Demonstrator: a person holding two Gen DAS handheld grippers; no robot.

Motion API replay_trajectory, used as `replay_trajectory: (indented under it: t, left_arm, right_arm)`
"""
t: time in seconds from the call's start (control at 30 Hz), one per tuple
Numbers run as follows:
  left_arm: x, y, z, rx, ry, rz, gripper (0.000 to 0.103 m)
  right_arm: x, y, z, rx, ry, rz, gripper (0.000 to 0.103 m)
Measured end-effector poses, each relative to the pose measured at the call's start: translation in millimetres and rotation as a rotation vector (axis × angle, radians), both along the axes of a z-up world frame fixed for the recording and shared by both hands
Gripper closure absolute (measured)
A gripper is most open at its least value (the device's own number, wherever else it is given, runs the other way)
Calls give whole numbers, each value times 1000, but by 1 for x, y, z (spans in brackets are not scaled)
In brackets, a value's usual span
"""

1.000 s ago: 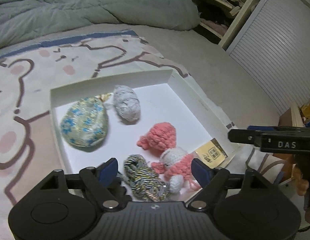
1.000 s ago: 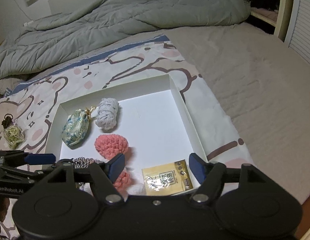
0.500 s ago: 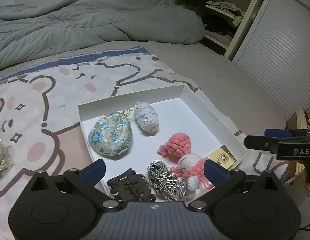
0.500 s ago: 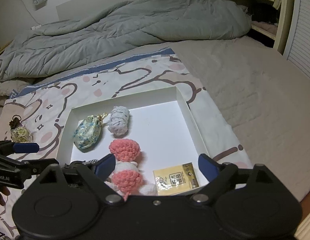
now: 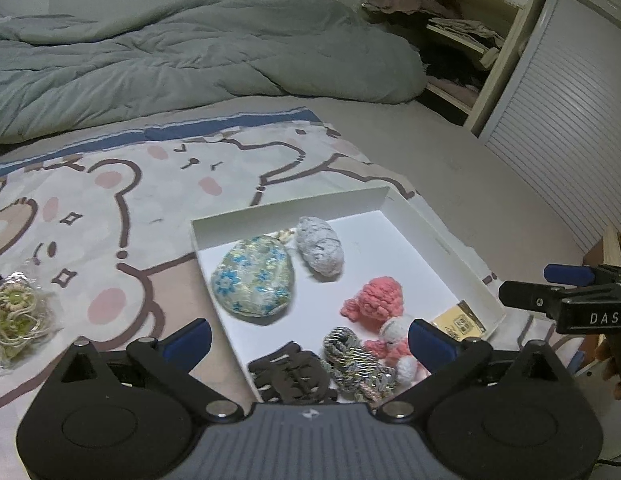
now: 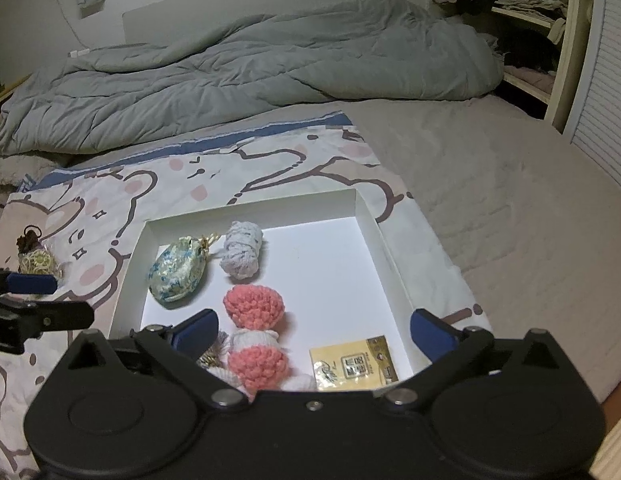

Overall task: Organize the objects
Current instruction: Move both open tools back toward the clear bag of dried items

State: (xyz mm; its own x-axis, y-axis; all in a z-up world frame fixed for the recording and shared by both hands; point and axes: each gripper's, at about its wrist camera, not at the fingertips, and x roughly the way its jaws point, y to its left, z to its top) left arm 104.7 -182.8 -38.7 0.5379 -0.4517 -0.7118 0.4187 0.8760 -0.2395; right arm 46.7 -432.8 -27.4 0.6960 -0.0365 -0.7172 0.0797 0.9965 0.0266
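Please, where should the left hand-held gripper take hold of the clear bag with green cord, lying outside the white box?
Probably grip the clear bag across its bulging middle, coming from above. It lies flat and soft on the bear blanket, apart from the white box, so nothing crowds it.

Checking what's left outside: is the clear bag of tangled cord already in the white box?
No, the clear bag lies on the bear-print blanket, left of the white box.

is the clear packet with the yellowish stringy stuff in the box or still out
Out. The clear packet lies on the bear-print blanket, left of the white box and apart from it.
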Motion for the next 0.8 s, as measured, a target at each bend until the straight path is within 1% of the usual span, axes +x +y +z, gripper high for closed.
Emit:
replay_trajectory:
  t: [0.27,0.53,0.8]
  left_arm:
    - [8,38,5,10,-13,81,0]
    - [12,79,10,39,-37,153,0]
    - [15,124,8,59,-38,225,0]
  right_arm:
    - [14,27,4,15,-21,48,0]
    - [34,67,4,33,-26,112,0]
    - [51,113,4,29,-28,206,0]
